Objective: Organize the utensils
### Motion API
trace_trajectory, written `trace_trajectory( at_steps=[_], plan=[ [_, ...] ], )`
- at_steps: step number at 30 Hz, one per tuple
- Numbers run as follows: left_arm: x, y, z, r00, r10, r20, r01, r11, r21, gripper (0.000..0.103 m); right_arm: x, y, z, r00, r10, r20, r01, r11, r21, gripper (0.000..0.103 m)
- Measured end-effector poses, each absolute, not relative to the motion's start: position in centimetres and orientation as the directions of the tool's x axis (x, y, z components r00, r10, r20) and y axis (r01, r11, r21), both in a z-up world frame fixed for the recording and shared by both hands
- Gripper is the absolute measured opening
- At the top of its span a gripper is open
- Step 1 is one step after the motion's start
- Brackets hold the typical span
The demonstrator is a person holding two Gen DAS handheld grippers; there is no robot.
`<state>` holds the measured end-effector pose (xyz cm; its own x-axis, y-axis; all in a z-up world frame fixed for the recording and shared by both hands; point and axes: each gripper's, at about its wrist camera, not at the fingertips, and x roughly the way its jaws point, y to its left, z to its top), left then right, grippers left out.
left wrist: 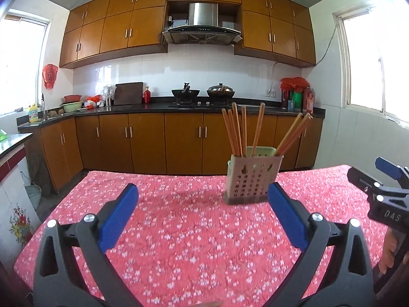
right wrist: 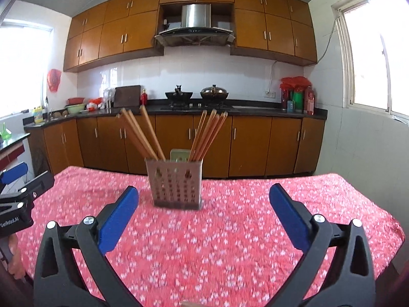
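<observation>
A perforated beige utensil holder (left wrist: 251,179) with a green inner part stands on the red flowered tablecloth (left wrist: 179,230). Several wooden chopsticks (left wrist: 236,130) stand in it, leaning left and right. My left gripper (left wrist: 203,192) is open and empty, a little short of the holder, which sits by its right finger. In the right wrist view the holder (right wrist: 176,185) with the chopsticks (right wrist: 204,135) stands ahead between the fingers. My right gripper (right wrist: 204,192) is open and empty. The right gripper also shows at the right edge of the left wrist view (left wrist: 386,179), and the left gripper at the left edge of the right wrist view (right wrist: 18,192).
The table's far edge (right wrist: 255,176) lies just behind the holder. Beyond it are brown kitchen cabinets (left wrist: 179,143), a black counter with two woks (left wrist: 202,93), a range hood and windows on both sides. A white wall (right wrist: 358,140) is to the right.
</observation>
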<state>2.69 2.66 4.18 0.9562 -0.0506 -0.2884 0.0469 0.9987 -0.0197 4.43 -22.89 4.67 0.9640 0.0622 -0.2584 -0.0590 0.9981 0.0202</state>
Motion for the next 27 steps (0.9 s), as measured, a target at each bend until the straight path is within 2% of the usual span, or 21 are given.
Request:
trace_trajectory(
  at_steps=[11, 27],
  plan=[
    [2.0, 1.6, 1.3, 0.938, -0.055, -0.341, 0.055, 0.998, -0.01, 0.099, 3.5, -24.0, 0.3, 0.925, 0.053, -0.377, -0.019, 0.996, 0.093, 0.101],
    [2.2, 1.5, 0.9, 0.929, -0.047, -0.366, 0.047, 0.999, -0.01, 0.099, 3.2, -23.8, 0.0, 0.923, 0.037, -0.383, -0.006, 0.997, 0.08, 0.101]
  ],
)
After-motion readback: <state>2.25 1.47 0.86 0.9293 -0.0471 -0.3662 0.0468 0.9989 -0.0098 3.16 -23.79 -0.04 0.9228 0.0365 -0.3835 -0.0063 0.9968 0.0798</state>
